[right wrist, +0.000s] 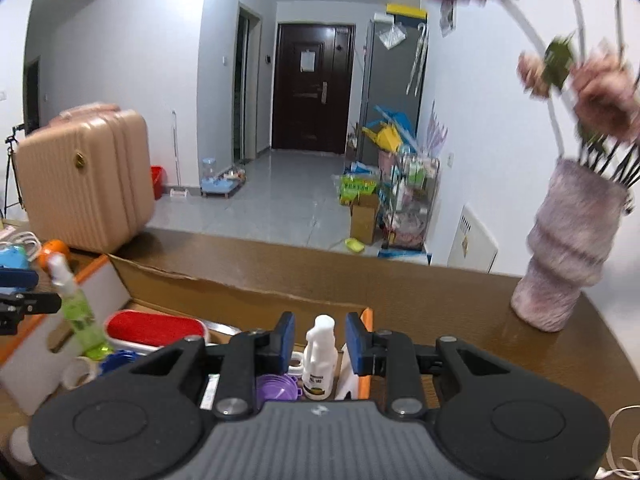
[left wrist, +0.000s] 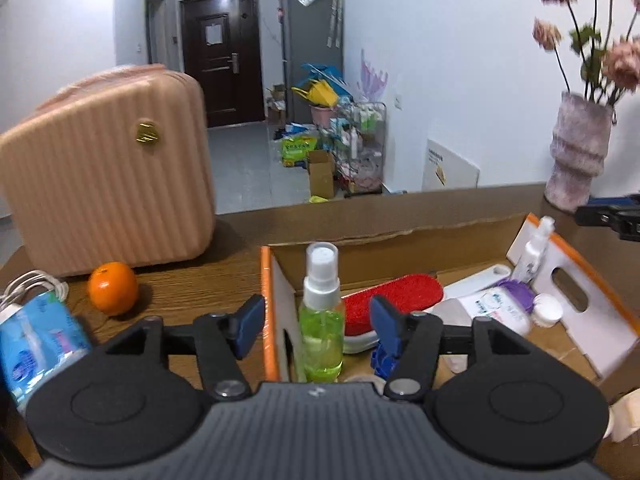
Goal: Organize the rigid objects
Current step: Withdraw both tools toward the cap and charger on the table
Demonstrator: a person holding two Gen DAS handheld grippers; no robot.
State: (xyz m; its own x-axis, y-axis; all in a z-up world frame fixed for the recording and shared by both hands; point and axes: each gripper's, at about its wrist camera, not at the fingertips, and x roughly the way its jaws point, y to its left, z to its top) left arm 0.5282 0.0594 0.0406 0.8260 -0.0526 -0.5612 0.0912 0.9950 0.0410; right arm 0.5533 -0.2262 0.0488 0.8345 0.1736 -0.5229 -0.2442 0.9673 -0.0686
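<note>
A green spray bottle (left wrist: 322, 320) with a white pump top stands upright in the near-left corner of the cardboard box (left wrist: 400, 236). My left gripper (left wrist: 318, 326) is open around it, with a gap between each blue pad and the bottle. In the right wrist view, the right gripper (right wrist: 320, 342) is open narrowly over the box's right end (right wrist: 240, 288). A small white bottle (right wrist: 319, 360) stands beyond its fingers, untouched, leaning on the box's right flap. The green bottle (right wrist: 78, 312) shows at that view's left.
The box also holds a red brush (left wrist: 394, 296), a purple lid (left wrist: 516, 294), a white jar (left wrist: 548, 310) and tubes. An orange (left wrist: 113, 288), a tissue pack (left wrist: 40, 344) and a pink suitcase (left wrist: 108, 184) stand left of it. At the right is a vase (right wrist: 568, 248) of flowers.
</note>
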